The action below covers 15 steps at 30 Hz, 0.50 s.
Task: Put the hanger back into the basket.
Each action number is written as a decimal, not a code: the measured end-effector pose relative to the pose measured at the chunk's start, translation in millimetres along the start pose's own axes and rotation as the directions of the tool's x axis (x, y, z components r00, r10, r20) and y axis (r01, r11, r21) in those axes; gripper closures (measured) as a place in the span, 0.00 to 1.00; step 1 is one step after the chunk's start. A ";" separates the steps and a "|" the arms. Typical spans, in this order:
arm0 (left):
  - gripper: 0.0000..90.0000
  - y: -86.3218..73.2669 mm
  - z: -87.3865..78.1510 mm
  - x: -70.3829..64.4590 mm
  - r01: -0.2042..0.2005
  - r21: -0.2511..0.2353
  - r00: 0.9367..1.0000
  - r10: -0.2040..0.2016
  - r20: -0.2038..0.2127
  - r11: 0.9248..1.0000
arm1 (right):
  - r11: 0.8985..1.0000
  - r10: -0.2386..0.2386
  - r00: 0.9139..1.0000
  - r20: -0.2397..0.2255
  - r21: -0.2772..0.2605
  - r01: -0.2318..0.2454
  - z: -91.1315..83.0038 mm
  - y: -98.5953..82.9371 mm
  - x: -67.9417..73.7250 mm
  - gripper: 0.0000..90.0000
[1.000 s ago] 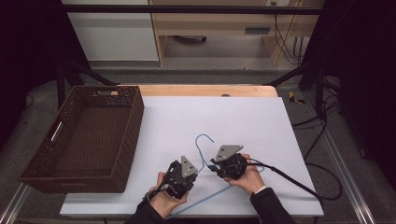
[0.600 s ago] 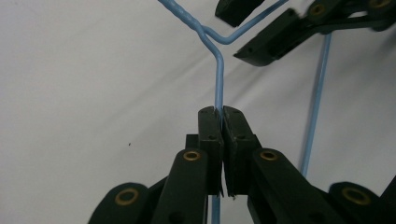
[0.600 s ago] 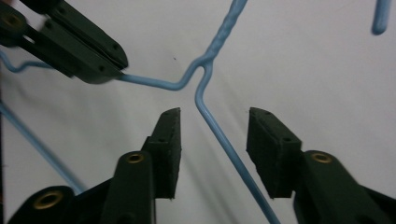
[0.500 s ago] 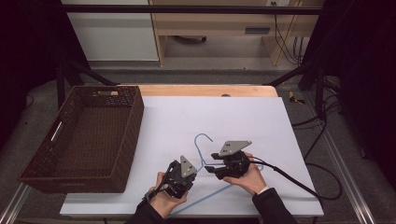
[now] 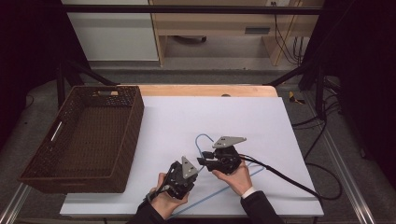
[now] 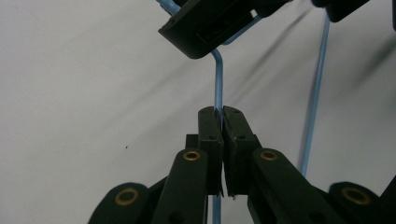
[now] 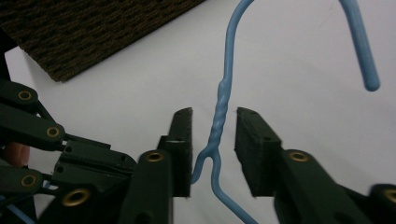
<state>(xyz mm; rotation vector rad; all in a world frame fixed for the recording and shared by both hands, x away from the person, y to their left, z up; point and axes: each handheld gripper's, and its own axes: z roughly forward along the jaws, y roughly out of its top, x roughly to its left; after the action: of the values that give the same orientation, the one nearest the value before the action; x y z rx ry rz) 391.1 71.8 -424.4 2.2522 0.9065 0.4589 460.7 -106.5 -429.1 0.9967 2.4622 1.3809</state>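
Broadly, the white worktop (image 5: 187,121) carries a dark wicker basket (image 5: 84,140) at nine o'clock, and that basket is bare inside. A pale blue wire hanger (image 5: 204,140) lies on the worktop at about six o'clock, well apart from the basket, so as a judgement the job is early: the hanger is only half secured, and any lifting or carrying is left to do.

Both hands come in from six o'clock, close together. The left tongs (image 6: 221,123) point toward one o'clock and are pressed together on one thin run of the hanger's wire, just below the neck. The right tongs (image 7: 213,135) point toward nine o'clock, level with the worktop, and stand spread either side of the hanger's twisted neck; one jaw seems to touch the wire where it forks, the other is apart from it. The hook curls beyond them, toward twelve o'clock.
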 end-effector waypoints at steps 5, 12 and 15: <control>0.97 -0.1 -0.1 -0.8 -0.002 0.003 1.000 0.002 0.000 1.000 | 0.999 0.047 0.999 -0.011 0.005 -0.047 1.2 0.3 0.1 0.88; 0.96 0.4 -2.2 1.2 -0.008 -0.006 1.000 0.008 0.026 1.000 | 0.995 0.101 0.994 -0.029 -0.003 -0.101 -2.9 2.2 -0.4 0.92; 0.84 1.5 -1.4 3.2 0.003 -0.004 0.999 -0.003 0.041 1.000 | 0.995 0.099 0.994 -0.043 -0.013 -0.099 -6.2 3.5 0.9 0.93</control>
<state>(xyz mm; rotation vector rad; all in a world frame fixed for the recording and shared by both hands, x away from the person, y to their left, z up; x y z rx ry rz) 393.3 74.0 -422.1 2.2480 0.8866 0.4112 459.0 -109.1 -422.7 1.1112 2.4588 1.4633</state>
